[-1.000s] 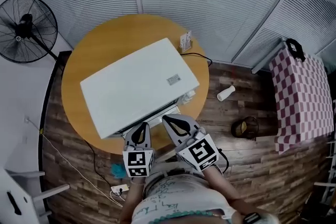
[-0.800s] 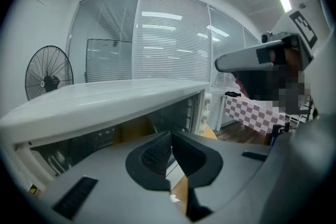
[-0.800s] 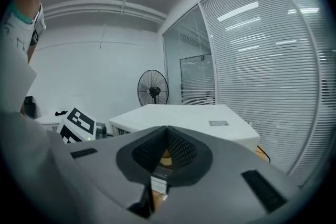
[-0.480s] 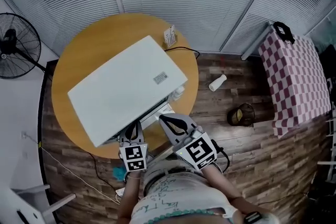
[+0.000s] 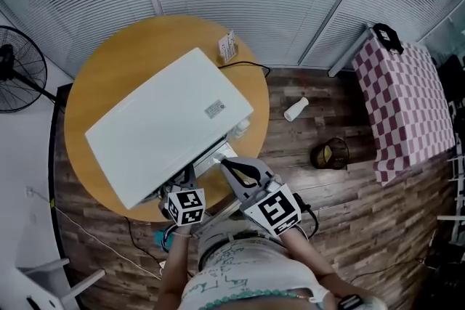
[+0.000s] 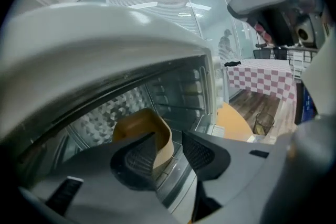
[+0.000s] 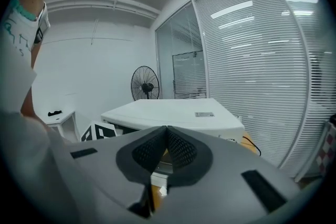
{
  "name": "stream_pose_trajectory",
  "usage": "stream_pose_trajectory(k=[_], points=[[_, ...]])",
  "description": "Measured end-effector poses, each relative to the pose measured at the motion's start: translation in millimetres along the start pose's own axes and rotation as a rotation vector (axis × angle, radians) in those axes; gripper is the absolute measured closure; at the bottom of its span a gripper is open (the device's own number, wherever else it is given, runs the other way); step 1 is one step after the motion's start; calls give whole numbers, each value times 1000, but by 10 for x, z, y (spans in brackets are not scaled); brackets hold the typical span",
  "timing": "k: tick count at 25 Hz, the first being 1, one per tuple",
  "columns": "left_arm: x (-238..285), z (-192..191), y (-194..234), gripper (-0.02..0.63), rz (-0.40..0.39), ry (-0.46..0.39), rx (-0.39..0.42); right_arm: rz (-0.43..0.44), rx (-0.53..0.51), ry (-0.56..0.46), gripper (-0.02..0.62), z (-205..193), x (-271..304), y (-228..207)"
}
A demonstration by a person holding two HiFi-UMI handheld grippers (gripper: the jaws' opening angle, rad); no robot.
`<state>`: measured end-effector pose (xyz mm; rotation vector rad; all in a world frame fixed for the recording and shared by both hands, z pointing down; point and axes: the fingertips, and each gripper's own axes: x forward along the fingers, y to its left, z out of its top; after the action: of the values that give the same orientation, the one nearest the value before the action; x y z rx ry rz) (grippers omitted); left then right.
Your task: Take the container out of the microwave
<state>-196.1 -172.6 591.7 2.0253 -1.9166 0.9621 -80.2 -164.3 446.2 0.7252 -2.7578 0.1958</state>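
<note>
A white microwave [image 5: 167, 120] stands on the round wooden table [image 5: 94, 83]. In the left gripper view its cavity [image 6: 178, 86] shows, and a tan container [image 6: 152, 128] sits inside near the front. My left gripper [image 6: 169, 136] is at the oven mouth with its jaws opening. The container's near wall is between them, and the pads do not press on it. In the head view the left gripper [image 5: 186, 184] is tucked under the microwave's front edge. My right gripper [image 5: 231, 165] hovers beside it, and in its own view the right gripper [image 7: 167, 129] is shut on nothing.
A small card stand [image 5: 227, 47] sits at the table's far edge, with a cable running off it. On the wood floor are a white bottle [image 5: 295, 109] and a dark bin [image 5: 328, 154]. A checkered cloth table [image 5: 410, 105] is at right, a fan [image 5: 14, 69] at left.
My left gripper has sunk lower at the microwave's front, and its marker cube has rolled to a tilt. The right gripper has hardly moved. The head view has shifted slightly.
</note>
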Motion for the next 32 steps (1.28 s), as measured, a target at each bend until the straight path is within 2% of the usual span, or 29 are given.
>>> stream_pose_trajectory(k=[5,7,15,19,32], points=[[180,-73,17,463,24,64,110,-7,-9,-1,601,-66,-16,-64],[243,-101,-3,463,18,92,130,-7,-8,2,601,-75,-26,-88],[368,-140,-19,465,14,136,150,-3,-4,12,601,-94,-38,-133],[396,-124,3,505,20,135,154,4,-9,8,601,-104,-18,-153],[405,-85,24,542,21,128,179,4,-10,17,601,-119,9,-174]])
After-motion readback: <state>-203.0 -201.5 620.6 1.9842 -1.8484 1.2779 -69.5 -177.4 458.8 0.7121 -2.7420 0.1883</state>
